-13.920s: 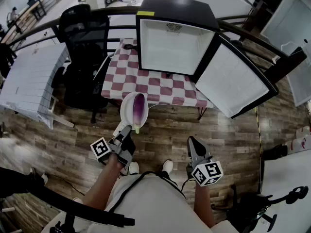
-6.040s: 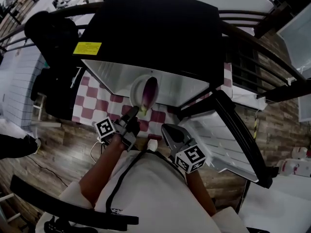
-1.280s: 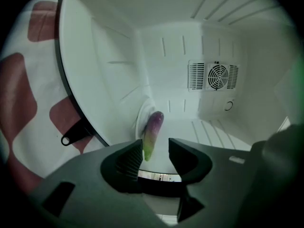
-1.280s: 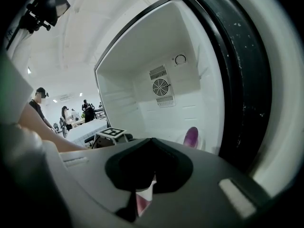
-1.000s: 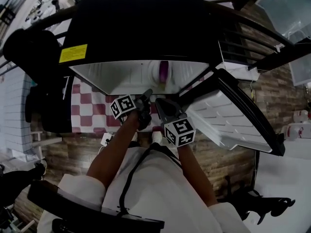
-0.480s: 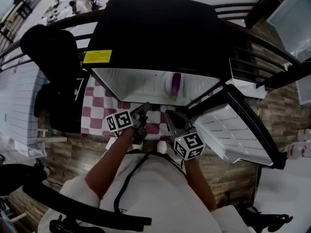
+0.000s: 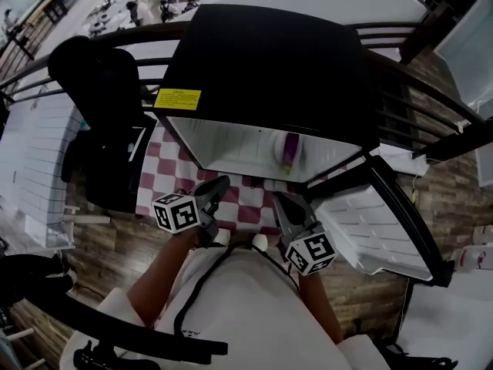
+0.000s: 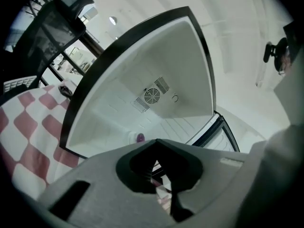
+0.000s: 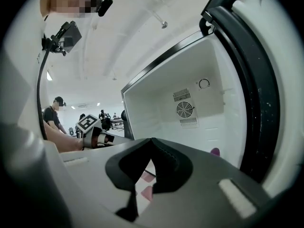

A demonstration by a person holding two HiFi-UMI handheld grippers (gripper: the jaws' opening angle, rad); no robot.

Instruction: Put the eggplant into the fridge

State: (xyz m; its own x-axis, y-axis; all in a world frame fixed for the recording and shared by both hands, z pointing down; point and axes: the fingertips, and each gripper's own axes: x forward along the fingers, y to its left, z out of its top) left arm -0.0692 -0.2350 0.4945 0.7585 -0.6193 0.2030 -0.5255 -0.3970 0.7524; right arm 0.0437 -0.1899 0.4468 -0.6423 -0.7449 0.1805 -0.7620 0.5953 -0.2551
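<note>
Left gripper (image 7: 216, 185) jaws clamped together, empty; right gripper (image 7: 282, 203) likewise closed on nothing. Both drawn back from open fridge (image 7: 269, 52). Eggplant (image 7: 290, 146), earlier carried by left gripper in white bowl (image 7: 277, 149), now rests inside. Placement apparently done; door (image 7: 362, 222) still open.

Purple eggplant (image 7: 290, 146) – black fridge (image 7: 277, 60), red-white checked cloth (image 7: 166, 183).

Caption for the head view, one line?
Eggplant in its bowl sits inside the open fridge; left gripper and right gripper, both shut and empty, hover before it.
</note>
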